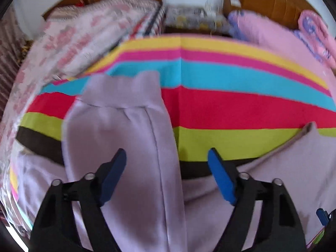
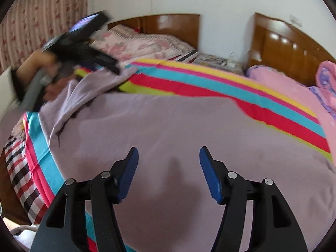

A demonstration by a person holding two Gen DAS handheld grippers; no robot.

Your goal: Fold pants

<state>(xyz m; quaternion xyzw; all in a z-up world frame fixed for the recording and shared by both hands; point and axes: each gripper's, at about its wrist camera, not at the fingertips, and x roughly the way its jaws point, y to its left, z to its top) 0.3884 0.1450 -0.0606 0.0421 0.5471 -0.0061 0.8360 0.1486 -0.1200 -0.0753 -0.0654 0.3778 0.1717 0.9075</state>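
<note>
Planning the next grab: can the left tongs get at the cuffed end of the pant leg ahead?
Probably yes: left tongs are open, and the cuffed leg lies uncovered on the striped sheet.

A bed with a glossy brown wooden headboard point(image 2: 294, 48) is covered by a sheet striped in yellow, pink, turquoise, red, lime and dark brown point(image 1: 231, 105). Pale lilac soft-knit pants point(image 1: 126, 142) lie spread directly on that sheet, one leg with its ribbed cuff reaching across the red and turquoise stripes. A pink floral quilted blanket point(image 1: 79, 35) is heaped along the far left side, touching the sheet, and a plain pink blanket point(image 2: 279, 84) lies at the far right near the headboard.
</note>
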